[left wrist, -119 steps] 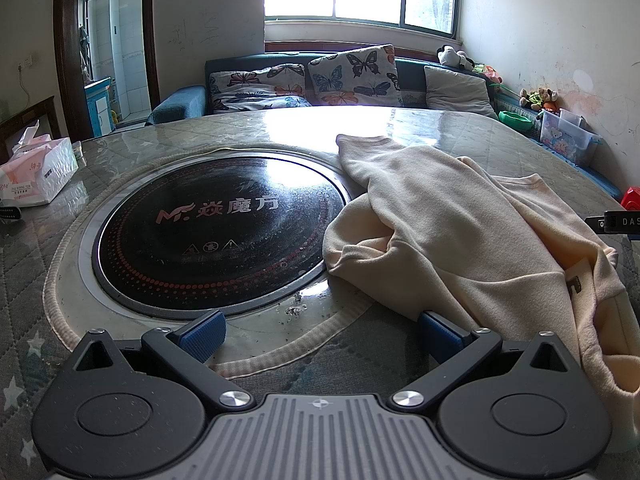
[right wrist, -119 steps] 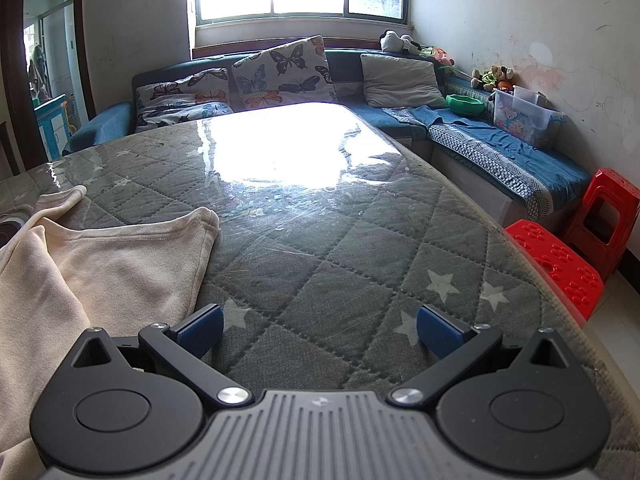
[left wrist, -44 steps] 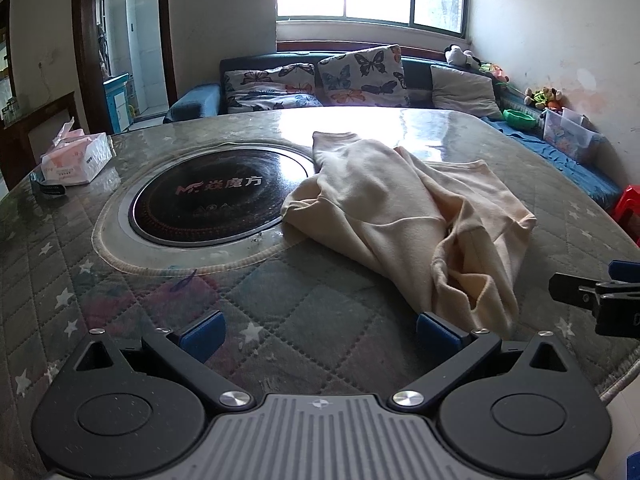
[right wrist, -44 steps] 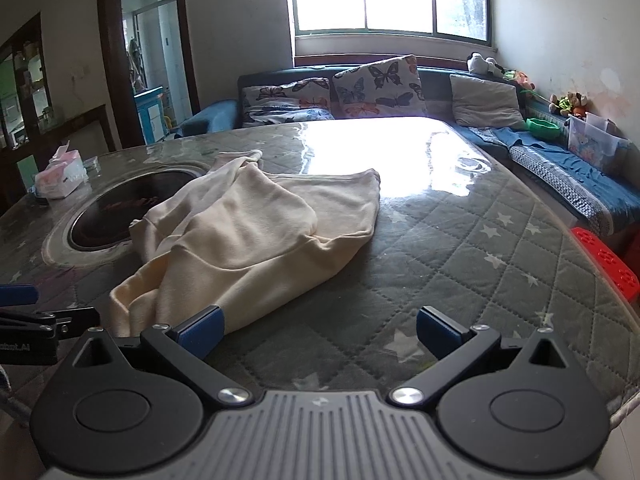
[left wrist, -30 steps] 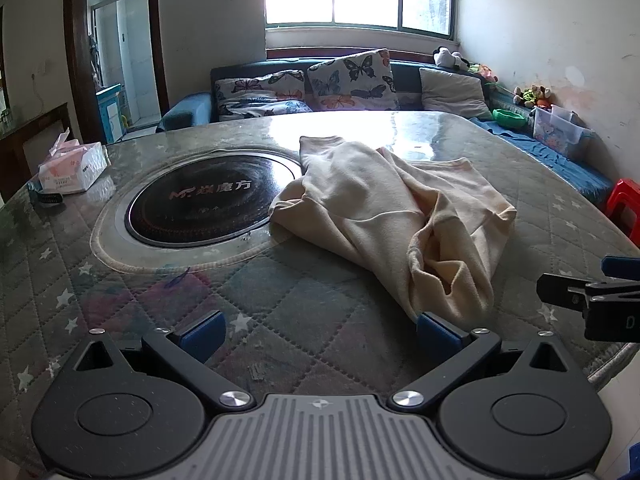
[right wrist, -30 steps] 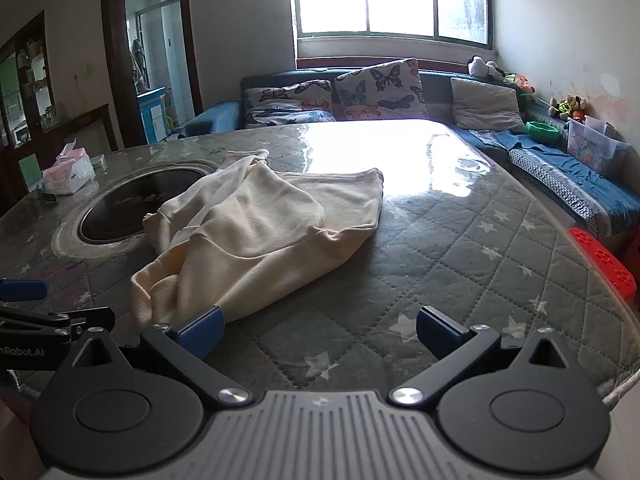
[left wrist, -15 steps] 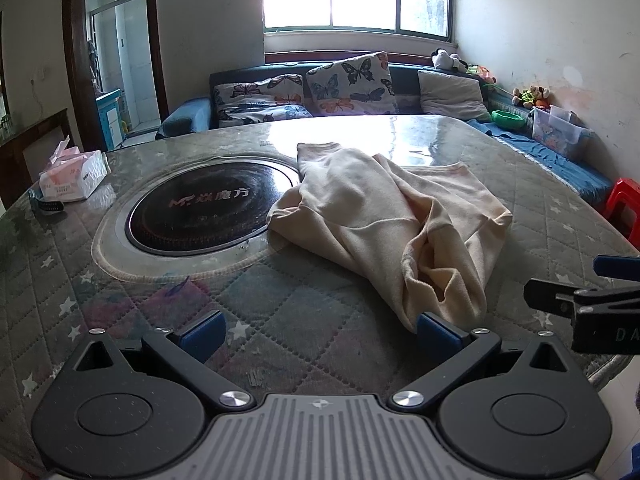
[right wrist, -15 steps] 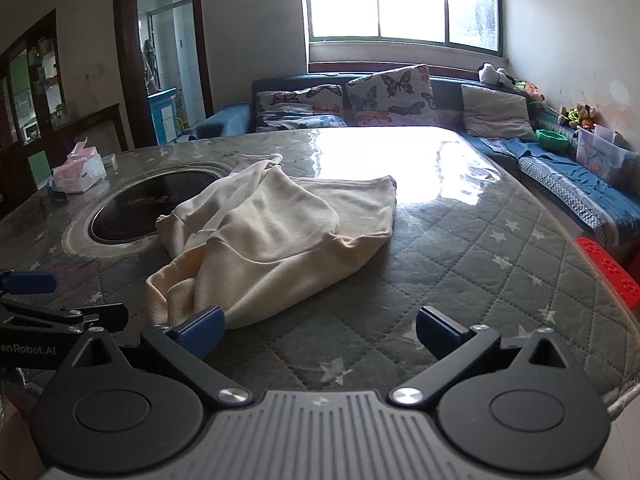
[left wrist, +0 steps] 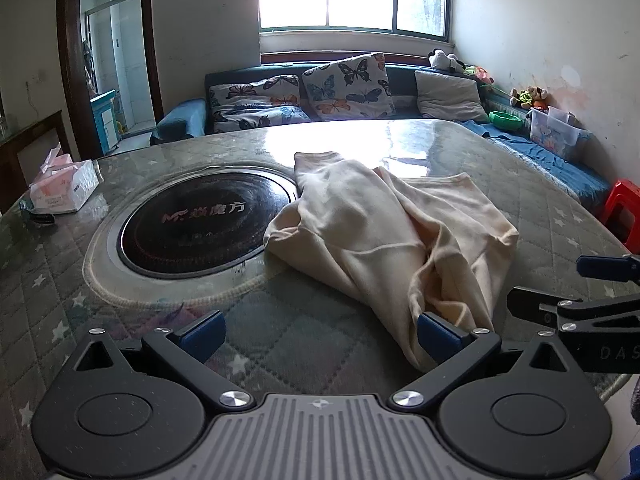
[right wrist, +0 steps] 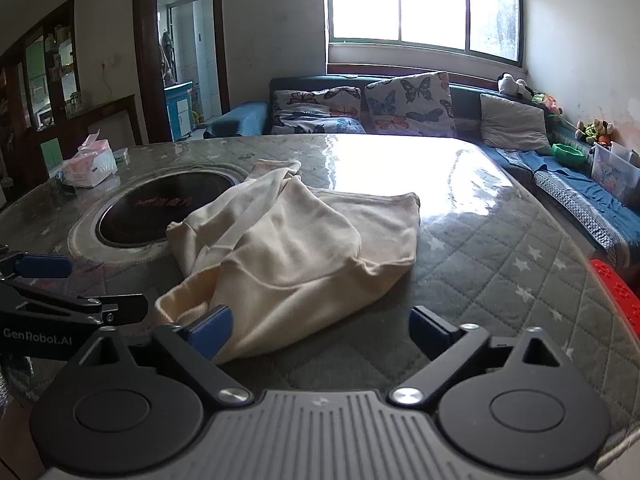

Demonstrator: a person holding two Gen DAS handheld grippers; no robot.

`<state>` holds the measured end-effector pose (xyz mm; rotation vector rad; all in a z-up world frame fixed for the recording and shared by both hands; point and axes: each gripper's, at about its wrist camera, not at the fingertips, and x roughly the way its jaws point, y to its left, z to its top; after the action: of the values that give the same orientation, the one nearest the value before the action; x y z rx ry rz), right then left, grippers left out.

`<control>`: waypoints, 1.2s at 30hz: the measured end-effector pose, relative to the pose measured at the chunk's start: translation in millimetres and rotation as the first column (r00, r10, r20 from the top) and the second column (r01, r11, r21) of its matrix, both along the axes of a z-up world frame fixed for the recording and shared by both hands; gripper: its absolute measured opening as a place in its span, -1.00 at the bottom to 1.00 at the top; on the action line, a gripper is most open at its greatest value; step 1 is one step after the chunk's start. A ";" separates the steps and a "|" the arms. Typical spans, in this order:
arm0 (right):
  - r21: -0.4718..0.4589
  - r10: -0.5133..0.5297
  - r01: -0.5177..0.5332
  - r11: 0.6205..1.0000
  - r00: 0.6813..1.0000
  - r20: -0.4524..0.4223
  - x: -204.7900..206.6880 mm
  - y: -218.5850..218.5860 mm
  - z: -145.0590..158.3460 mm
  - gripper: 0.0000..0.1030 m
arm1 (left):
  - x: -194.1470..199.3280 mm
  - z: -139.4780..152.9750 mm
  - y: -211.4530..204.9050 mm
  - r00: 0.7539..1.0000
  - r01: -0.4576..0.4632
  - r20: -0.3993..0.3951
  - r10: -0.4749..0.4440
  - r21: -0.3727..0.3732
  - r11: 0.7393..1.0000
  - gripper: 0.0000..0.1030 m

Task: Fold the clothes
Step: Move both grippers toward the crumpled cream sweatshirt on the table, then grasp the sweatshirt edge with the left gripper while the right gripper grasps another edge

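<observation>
While it lies rumpled, cream garment [left wrist: 384, 232], folds bunched, quilted table [left wrist: 120, 320]

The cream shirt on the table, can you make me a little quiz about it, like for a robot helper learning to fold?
1. True or false: the cream garment is already folded into a neat square.
2. Which does the garment partly cover: A) the tissue box, B) the round black cooktop, C) the red stool?
3. Fill in: the right gripper is closing with only a bit of the garment's edge between its ____.

Key:
1. False; it lies crumpled.
2. B
3. fingers; the left gripper stands open too.
</observation>
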<state>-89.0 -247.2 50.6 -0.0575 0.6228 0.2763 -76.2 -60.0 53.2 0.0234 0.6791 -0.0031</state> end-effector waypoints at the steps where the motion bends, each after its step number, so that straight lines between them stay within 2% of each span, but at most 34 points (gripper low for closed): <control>1: 0.006 0.003 -0.003 1.000 1.000 -0.002 3.2 0.4 1.3 0.78 | 3.0 0.9 0.5 1.000 0.001 0.000 -0.001 0.001 1.000 1.00; 21: 0.049 0.076 -0.073 0.996 0.995 -0.061 73.7 16.1 6.7 0.40 | 73.6 7.9 6.5 1.000 0.019 -0.002 -0.019 0.041 0.999 0.97; 31: 0.076 0.089 -0.083 0.994 0.993 -0.073 119.1 25.1 7.4 0.17 | 123.4 14.2 17.0 1.000 -0.004 -0.021 0.005 0.027 1.000 0.57; 36: 0.075 0.072 -0.066 0.995 0.994 -0.082 133.7 21.3 4.3 0.16 | 151.6 16.6 11.6 1.000 -0.001 -0.028 0.002 0.010 1.000 0.54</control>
<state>44.7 -225.9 54.9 0.0023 0.6949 0.3697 75.5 -48.4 69.8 0.0324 0.7070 0.0013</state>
